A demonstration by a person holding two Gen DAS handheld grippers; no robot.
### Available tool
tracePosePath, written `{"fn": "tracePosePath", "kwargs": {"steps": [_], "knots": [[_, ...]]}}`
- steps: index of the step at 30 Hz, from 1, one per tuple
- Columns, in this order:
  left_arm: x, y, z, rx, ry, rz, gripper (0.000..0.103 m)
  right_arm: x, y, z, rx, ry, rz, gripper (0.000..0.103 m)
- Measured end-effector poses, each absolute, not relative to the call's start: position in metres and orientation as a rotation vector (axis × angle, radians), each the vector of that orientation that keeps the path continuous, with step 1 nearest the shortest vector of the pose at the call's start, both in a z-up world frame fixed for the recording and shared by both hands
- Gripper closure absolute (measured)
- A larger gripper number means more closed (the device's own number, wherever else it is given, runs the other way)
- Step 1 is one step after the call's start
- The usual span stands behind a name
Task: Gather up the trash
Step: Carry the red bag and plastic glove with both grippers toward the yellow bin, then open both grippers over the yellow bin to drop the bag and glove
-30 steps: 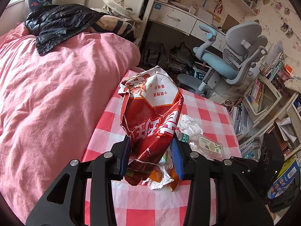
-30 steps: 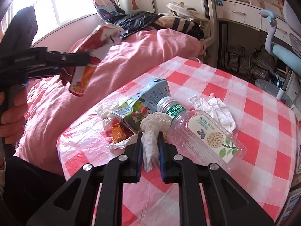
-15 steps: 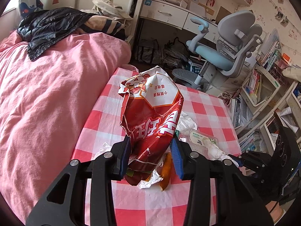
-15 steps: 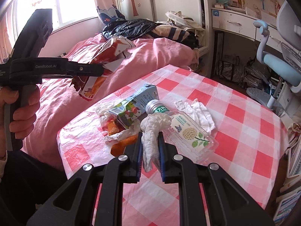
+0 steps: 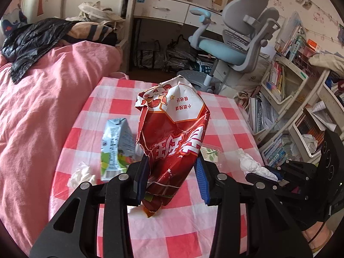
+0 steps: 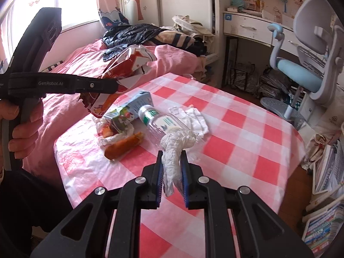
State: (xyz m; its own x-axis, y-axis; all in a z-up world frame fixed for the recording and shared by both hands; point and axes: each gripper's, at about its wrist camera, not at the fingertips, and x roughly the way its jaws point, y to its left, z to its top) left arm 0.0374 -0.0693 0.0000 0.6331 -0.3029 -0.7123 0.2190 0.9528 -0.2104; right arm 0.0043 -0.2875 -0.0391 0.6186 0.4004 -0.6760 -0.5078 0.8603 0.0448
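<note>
- Claws first: we see the left claw (image 5: 172,176) clamped on a torn red snack bag (image 5: 174,133), held up off the tabletop (image 6: 247,146).
- We see the right claw (image 6: 172,172) pinched tight on a crumpled white tissue (image 6: 174,148), lifted clear of the checked cloth.
- Beyond it lie a clear plastic bottle (image 6: 159,124), an orange sausage-like scrap (image 6: 122,146) and a drink carton (image 6: 129,109), clustered near the tabletop's edge by the bed (image 6: 86,64).
- Farther off we see a desk chair (image 6: 301,68).
</note>
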Motion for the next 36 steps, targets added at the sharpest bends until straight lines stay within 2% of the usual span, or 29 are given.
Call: {"fn": "tracePosePath", "kwargs": {"steps": [9,22,24,25,30,34,36], "knots": [[0.023,-0.187,-0.01,-0.014,0.847,-0.483,0.065,-0.02,-0.365,-0.051,-0.185,0.794,0.367,0.087],[-0.016,-0.383,-0.062,0.139,0.923,-0.727,0.065,-0.05,-0.525,-0.145,-0.014,1.087,0.123,0.086],[-0.02,-0.406,-0.076,0.147,0.952,-0.751,0.065,-0.05,-0.536,-0.16,0.031,1.147,0.109,0.067],[-0.023,-0.417,-0.082,0.151,0.966,-0.759,0.065,-0.05,-0.539,-0.164,0.024,1.167,0.085,0.051],[-0.027,-0.46,-0.116,0.155,1.037,-0.757,0.062,-0.059,-0.576,-0.17,0.084,1.191,-0.047,0.049],[-0.031,-0.472,-0.138,0.173,1.097,-0.744,0.045,-0.074,-0.605,-0.162,0.154,1.132,-0.153,0.048],[-0.033,-0.471,-0.138,0.202,1.099,-0.741,0.043,-0.076,-0.609,-0.154,0.176,1.084,-0.171,0.046]]}}
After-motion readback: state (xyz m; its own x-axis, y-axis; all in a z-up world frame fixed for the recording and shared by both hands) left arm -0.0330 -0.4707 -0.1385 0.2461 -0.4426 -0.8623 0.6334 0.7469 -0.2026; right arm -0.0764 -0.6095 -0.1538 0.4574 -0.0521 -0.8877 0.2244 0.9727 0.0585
